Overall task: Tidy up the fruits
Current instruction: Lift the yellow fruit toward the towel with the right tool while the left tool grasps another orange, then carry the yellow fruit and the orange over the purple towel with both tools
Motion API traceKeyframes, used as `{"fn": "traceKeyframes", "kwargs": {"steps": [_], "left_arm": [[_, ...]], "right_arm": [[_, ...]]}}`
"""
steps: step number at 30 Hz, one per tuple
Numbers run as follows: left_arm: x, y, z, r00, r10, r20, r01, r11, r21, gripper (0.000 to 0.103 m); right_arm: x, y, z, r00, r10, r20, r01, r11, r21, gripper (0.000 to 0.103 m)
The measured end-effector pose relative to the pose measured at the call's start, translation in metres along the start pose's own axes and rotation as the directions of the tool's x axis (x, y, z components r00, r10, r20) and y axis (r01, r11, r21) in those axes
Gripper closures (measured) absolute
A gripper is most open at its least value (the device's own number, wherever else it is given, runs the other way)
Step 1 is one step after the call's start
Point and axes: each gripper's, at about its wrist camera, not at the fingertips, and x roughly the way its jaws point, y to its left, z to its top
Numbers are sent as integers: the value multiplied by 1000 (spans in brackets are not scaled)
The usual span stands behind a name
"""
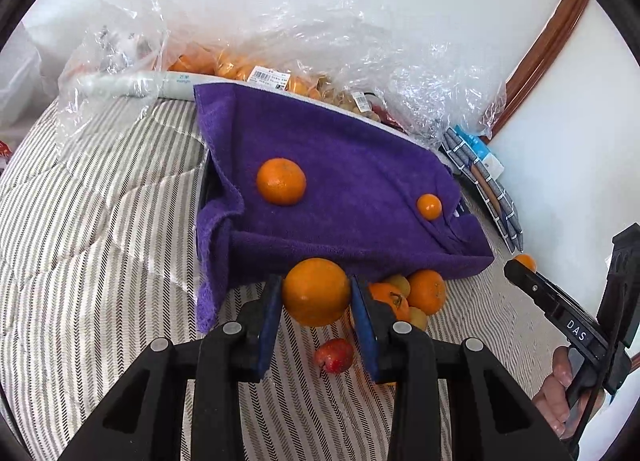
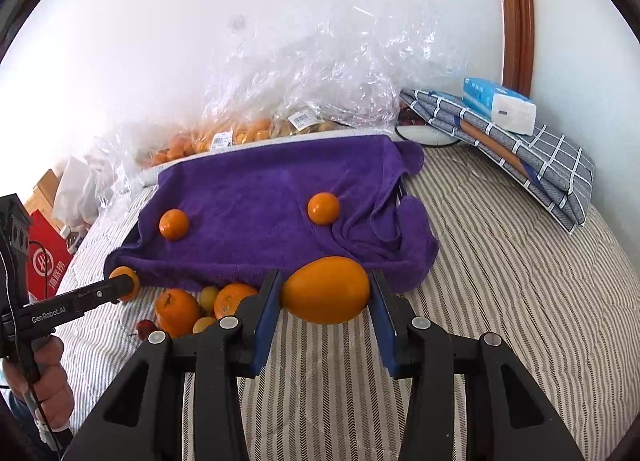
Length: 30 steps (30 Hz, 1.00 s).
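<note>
- We hold a round orange fruit with smooth peel (image 1: pixel 316 292) in our left claw (image 1: pixel 316 297), its blue pads pinching the fruit at its widest part, just in front of the near edge of the purple towel-lined tray (image 1: pixel 360 189) on the striped bed cover (image 1: pixel 100 221).
- Our right claw (image 2: pixel 326 293) carries a larger, oval orange fruit (image 2: pixel 326 289); the left pad touches it, while the right pad looks barely off the skin, so we judge the grip light.
- Both fruits seem firm yet bruisable, moderately heavy, with waxy skin that may slip; we would hold them across the middle, with gentle pressure.
- On the towel rest a medium mandarin (image 1: pixel 281 181) toward the left side and a small one (image 1: pixel 429 206) near the right edge, well apart.
- A loose heap of oranges and small yellowish fruits (image 1: pixel 408 297) lies on the bed against the tray's near edge, just right of our left claw, with a small red fruit (image 1: pixel 334 355) beneath it.
- Crinkled clear plastic bags of more fruit (image 2: pixel 240 137) sit beyond the tray's far edge.
- The soft towel should stop rolling, so we judge placing to be easy.
</note>
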Motion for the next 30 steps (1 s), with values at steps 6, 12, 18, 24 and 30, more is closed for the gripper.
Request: {"fn": "traceKeyframes", "kwargs": {"steps": [6, 12, 18, 24, 30], "left_arm": [[-12, -4, 8, 1000, 5, 25, -5, 1000, 5, 70], [-18, -8, 19, 999, 5, 42, -5, 1000, 18, 70], [-14, -11, 31, 999, -1, 49, 0, 1000, 12, 70], [-5, -12, 44, 998, 2, 58, -3, 1000, 12, 70], [5, -12, 53, 998, 4, 57, -5, 1000, 13, 70]], "right_arm": [[-3, -1, 9, 1000, -1, 18, 1, 1000, 8, 60], [0, -3, 18, 1000, 1, 29, -1, 1000, 14, 60], [6, -5, 27, 999, 4, 34, -5, 1000, 14, 60], [16, -8, 34, 999, 8, 34, -9, 1000, 17, 60], [28, -11, 40, 1000, 11, 29, -11, 1000, 16, 60]]}}
